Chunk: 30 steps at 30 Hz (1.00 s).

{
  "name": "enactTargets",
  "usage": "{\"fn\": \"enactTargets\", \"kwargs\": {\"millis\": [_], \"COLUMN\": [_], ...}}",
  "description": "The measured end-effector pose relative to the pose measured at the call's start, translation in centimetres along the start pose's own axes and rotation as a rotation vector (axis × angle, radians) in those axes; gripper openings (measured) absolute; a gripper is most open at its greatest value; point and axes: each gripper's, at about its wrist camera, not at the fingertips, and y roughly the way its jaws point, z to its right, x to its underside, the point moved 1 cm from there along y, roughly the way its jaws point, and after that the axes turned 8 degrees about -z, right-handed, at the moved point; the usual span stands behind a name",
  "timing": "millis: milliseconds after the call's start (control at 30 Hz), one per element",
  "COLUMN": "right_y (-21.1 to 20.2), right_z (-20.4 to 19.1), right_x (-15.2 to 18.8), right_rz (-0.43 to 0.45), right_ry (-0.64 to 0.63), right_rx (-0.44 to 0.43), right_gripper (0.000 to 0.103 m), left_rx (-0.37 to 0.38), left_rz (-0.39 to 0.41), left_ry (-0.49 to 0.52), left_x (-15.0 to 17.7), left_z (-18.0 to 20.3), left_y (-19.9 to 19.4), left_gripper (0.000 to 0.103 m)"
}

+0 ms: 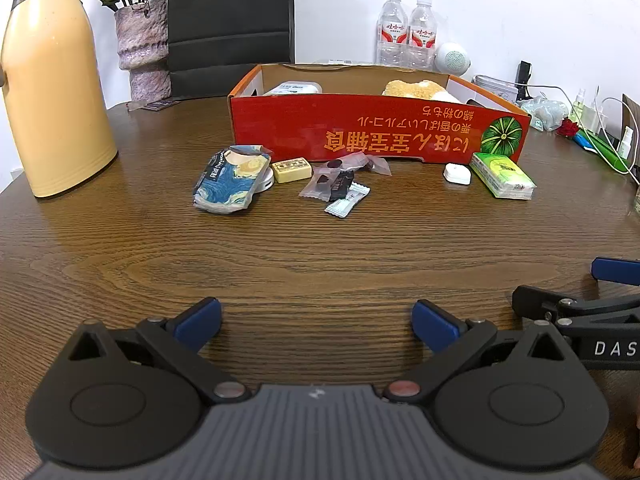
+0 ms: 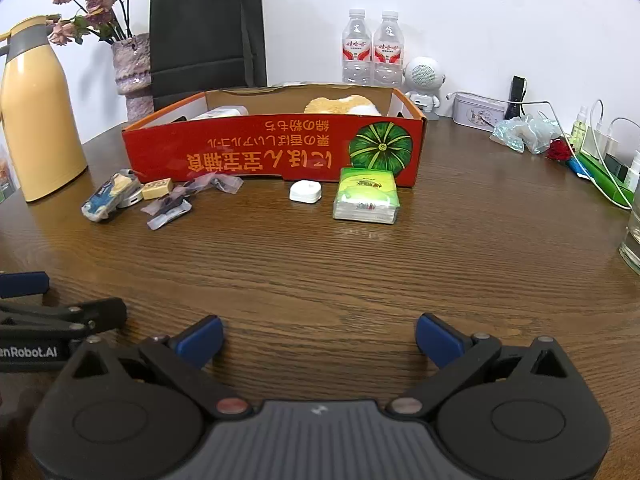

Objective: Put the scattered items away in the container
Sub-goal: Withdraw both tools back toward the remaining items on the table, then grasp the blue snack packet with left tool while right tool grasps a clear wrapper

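Scattered items: blue packet (image 1: pixel 230 180), yellow block (image 1: pixel 291 169), candy wrappers (image 1: pixel 340 186), white case (image 2: pixel 305 191), green tissue pack (image 2: pixel 366 196), all on table (image 1: pixel 320 248) just before red box (image 1: pixel 376 130). Left gripper (image 1: pixel 316 320) spread wide, empty, low over wood, well short of items. Right gripper (image 2: pixel 319 338) likewise spread, empty.
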Motion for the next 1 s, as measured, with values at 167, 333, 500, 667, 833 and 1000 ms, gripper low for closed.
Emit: {"fn": "enactTargets", "kwargs": {"millis": [167,333,500,667,833,1000], "right_y": [0.0,0.0,0.3,1.5,4.3,7.8], "right_z": [0.0,-0.2,-0.6,-3.9,-9.3,-11.9], "right_x": [0.0,0.0,-1.1,-6.1,-9.8,-11.4], "right_rz": [-0.001,-0.001,0.014,0.073,0.090,0.016], "right_ry": [-0.002,-0.002,-0.024,-0.066,-0.189,-0.213], "right_rx": [0.002,0.006,-0.045,-0.223,-0.249,-0.277], "right_gripper": [0.103,0.103,0.097,0.081,0.057,0.033], "left_rx": [-0.001,0.022,0.016,0.084,0.116,0.172], "left_rz": [0.000,-0.004,0.054,0.053,-0.003,-0.009], "left_ry": [-0.002,0.008,0.101,0.178,0.183,0.125], "left_x": [0.1,-0.1,-3.6,-8.6,-9.5,-9.2], "left_z": [0.1,-0.3,-3.7,-7.3,-8.2,-10.0], "left_y": [0.0,-0.1,-0.3,3.1,6.3,6.9], "left_gripper": [0.103,0.103,0.103,0.103,0.061,0.036]}}
